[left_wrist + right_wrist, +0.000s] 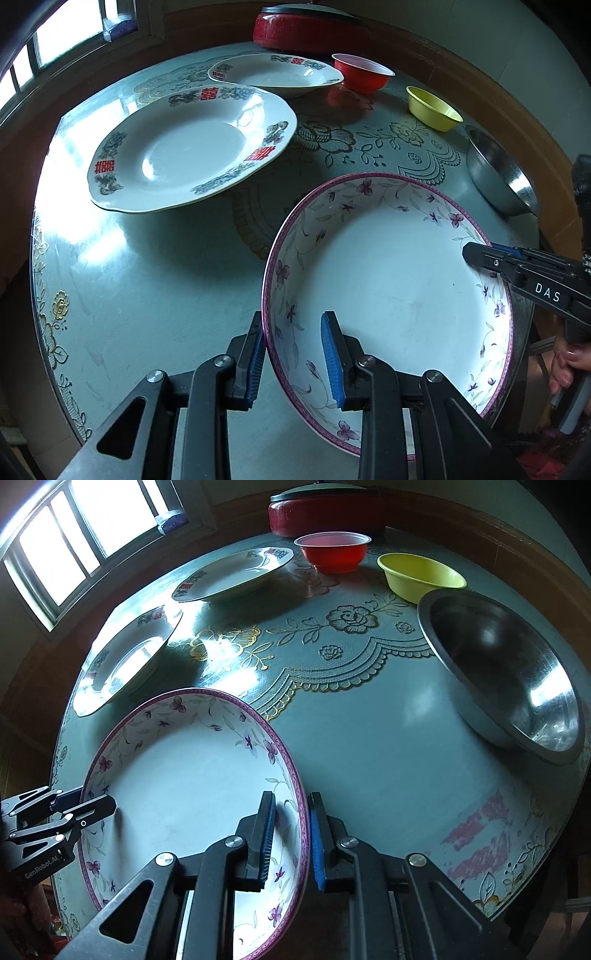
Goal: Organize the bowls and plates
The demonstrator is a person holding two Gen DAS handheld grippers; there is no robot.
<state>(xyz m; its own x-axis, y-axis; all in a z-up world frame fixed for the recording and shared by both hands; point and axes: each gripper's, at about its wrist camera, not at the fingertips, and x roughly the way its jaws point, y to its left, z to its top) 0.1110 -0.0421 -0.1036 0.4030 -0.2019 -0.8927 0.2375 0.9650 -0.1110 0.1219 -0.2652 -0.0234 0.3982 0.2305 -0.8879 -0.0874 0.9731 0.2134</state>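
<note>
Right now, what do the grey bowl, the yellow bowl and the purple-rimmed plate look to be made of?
Grey bowl: metal, probably stainless steel, going by its mirror-like glints. Yellow bowl: likely plastic, with thin walls and a dull, even colour. Purple-rimmed plate: glazed ceramic or perhaps melamine, glossy white with a printed flower pattern.

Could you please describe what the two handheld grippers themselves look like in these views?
Both are black two-finger tools with angular linkage arms joined by round silver pivot pins. Each finger carries a ribbed blue pad on its inner face. The left gripper shows "GenRobot.AI" in white seen from the right wrist view; the right gripper shows "DAS" in white seen from the left. No cables are visible.
</note>
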